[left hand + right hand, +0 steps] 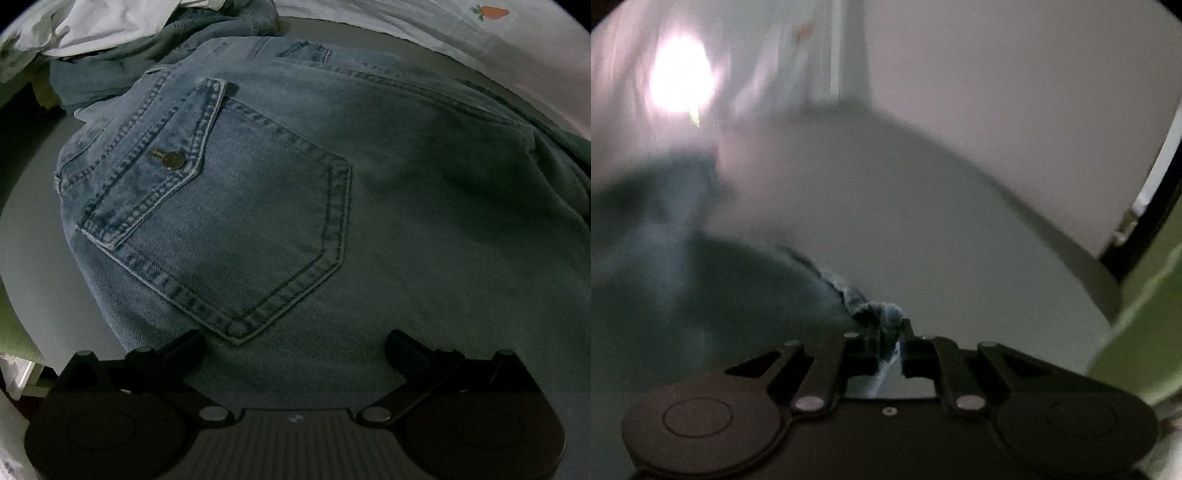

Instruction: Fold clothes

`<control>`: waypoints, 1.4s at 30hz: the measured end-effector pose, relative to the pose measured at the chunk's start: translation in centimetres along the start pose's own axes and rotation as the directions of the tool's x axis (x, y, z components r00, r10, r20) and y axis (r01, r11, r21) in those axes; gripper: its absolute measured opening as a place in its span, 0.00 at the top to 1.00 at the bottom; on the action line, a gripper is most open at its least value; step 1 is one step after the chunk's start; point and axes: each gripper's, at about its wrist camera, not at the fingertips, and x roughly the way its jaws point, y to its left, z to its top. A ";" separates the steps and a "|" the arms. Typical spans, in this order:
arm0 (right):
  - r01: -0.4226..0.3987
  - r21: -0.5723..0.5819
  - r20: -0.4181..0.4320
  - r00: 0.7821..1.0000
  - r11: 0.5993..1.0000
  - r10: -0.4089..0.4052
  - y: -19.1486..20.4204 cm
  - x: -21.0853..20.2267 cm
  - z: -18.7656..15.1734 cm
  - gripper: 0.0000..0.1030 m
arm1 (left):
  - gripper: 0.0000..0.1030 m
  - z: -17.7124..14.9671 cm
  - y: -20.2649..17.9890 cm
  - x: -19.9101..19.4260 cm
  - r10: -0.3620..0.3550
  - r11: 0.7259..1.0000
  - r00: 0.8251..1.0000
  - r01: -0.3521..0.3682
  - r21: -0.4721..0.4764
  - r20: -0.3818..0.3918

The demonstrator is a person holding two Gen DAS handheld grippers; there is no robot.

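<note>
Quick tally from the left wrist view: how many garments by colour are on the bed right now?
Blue denim: 2, the jeans with the buttoned pocket, and a second denim piece behind
White: 1, a crumpled cloth at top left
Total: 3

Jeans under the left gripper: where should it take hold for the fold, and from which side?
Judging from the left wrist view, the left gripper hangs open over flat denim below the back pocket, which gives no purchase. Better to pinch the jeans at their left outer edge, coming in from that side, where the edge is exposed.
</note>
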 end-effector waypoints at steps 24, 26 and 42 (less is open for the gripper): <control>-0.395 -0.341 -0.106 0.918 0.853 0.383 9.8 5.5 6.2 0.58 | 0.00 0.1 0.1 0.2 0.011 1.000 1.000 -0.011 -0.020 0.001; -0.433 -0.361 -0.137 0.901 0.826 0.412 9.6 5.7 5.9 0.58 | 0.00 0.1 0.0 0.2 0.012 1.000 1.000 -0.012 -0.023 0.005; -0.358 -0.380 0.057 0.911 0.853 0.408 8.0 3.0 7.7 0.97 | 0.00 0.8 -0.2 0.4 0.016 0.999 0.999 -0.017 -0.038 -0.038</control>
